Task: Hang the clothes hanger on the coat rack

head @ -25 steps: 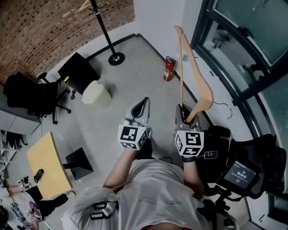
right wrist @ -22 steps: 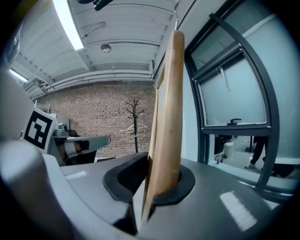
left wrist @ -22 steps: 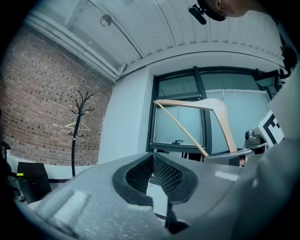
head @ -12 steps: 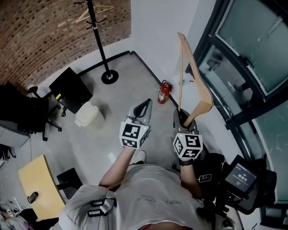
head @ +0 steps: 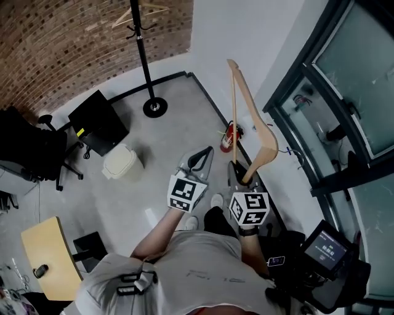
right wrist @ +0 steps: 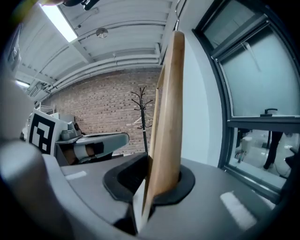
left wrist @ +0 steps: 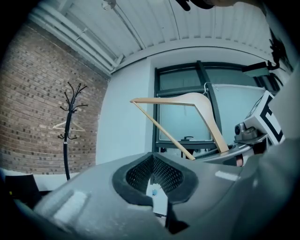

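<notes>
**Approach to the coat rack, head view and both gripper views.** The right tool (head: 241,175) is clamped on 1 shoulder end of the wooden clothes hanger (head: 236,98). The hanger stands up and forward from it, with the wire hook (left wrist: 205,87) toward the window side. The grip looks the same as 1 second back. The left tool (head: 201,157) rides beside it, jaws together and nothing between them.

What has changed is the floor under the person. Over the last second the fire extinguisher (head: 229,136) by the wall has slid down the head view until it sits just beyond the tools. The yellow table (head: 42,258) has dropped toward the lower-left corner — the person has walked forward along the wall with both tools carried ahead.

The coat rack (head: 143,55) stands by the brick wall (head: 68,43), well apart from the carried hanger. Another hanger (head: 139,11) already hangs on its upper pegs.

For the task this reads as transport, not placement. The hanger is secure and nearer its goal, but the hook has yet to reach a peg — probably several more steps, then a lift and turn of the right tool.
</notes>
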